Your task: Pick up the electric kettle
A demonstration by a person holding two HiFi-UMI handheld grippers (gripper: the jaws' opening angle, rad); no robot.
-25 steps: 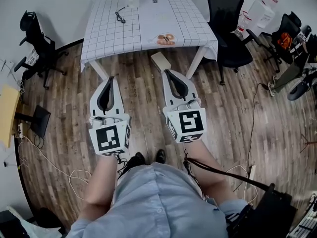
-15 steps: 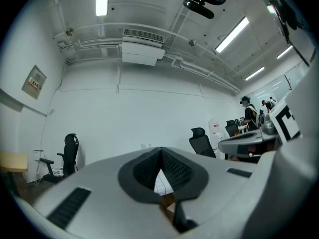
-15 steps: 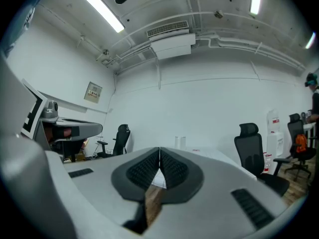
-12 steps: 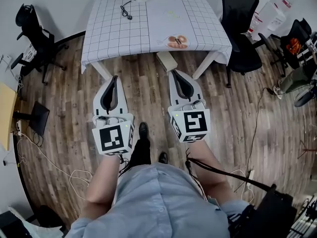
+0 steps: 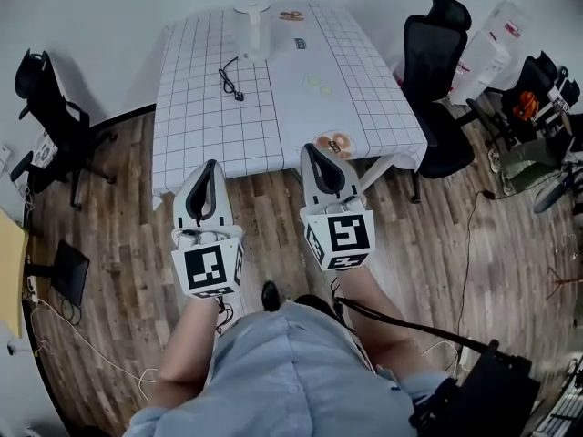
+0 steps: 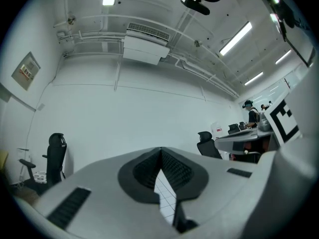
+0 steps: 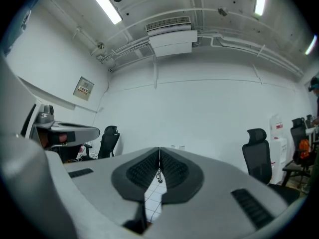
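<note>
checked table [image 5: 196,107] lies nearer now, left gripper [image 5: 211,165] and right gripper [image 5: 311,149] jaws closed, empty.

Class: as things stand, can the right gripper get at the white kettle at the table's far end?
Probably not yet. The right gripper hangs shut about at the near edge of the table, while the electric kettle stands at the far end. Little stands between them; the distance looks like the only obstacle.

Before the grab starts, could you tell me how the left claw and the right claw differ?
In the head view the right claw reaches farther up the table than the left claw. The right claw's tip appears beside a round plate; the left claw's appears over bare checked cloth. Both are shut, empty and far from the kettle.
</note>
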